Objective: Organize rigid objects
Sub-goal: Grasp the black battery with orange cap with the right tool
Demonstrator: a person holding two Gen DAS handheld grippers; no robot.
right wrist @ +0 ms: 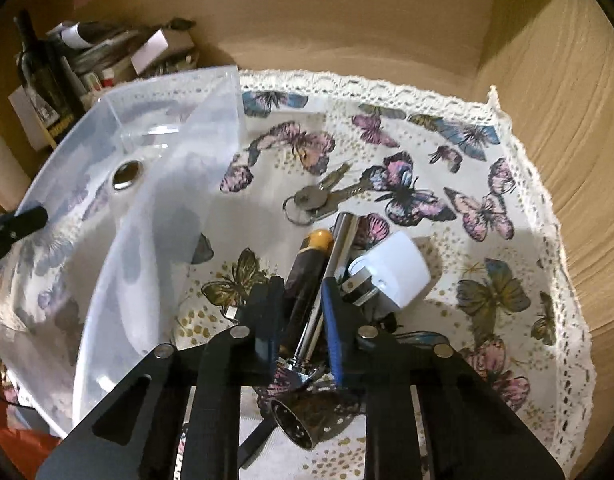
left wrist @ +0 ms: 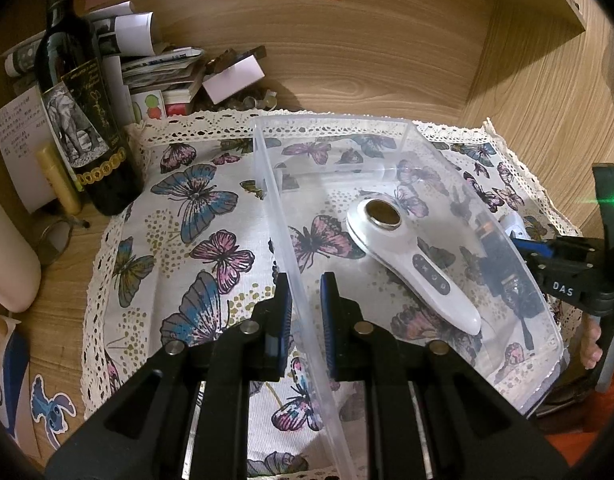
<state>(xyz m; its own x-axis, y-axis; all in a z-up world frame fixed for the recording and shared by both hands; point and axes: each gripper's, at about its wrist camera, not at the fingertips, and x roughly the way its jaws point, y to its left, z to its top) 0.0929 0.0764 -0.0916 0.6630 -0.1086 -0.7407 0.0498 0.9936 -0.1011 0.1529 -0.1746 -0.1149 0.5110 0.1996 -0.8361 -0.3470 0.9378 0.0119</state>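
Battery [right wrist: 307, 276], dark-bodied with a yellow-orange end cap, lies lengthwise between the pads of the right gripper [right wrist: 301, 320] alongside a chrome rod [right wrist: 331, 280] that ends in a shiny fitting under the gripper's body; the blue-faced pads stand close against this pair, apparently pinching them, though the blur makes it hard to tell whether both pieces are gripped or only one. That gripper tilts steeply down toward the butterfly cloth [right wrist: 487, 300]. Just right of its right finger sits a white plug adapter [right wrist: 399, 276] with metal prongs, and farther ahead, past the fingertips, a bunch of keys [right wrist: 323, 200] on a ring. To its left stands the clear plastic bin [right wrist: 167, 208]. From the left wrist view, the left gripper [left wrist: 305, 312] angles downward and is pressed together on the bin's near left wall [left wrist: 283, 232], one pad outside and one inside the thin clear plastic. Ahead and right of those fingers, inside the bin, lies a white handheld device [left wrist: 411, 264] with a round bronze head and a row of buttons on its handle. Through the bin's far wall the right gripper shows dimly, with fingertips of the person's hand [left wrist: 591, 344] beneath it. Far left of the left gripper a dark wine bottle [left wrist: 79, 120] stands upright on the wooden desk [left wrist: 347, 60] beside stacked papers [left wrist: 155, 68].
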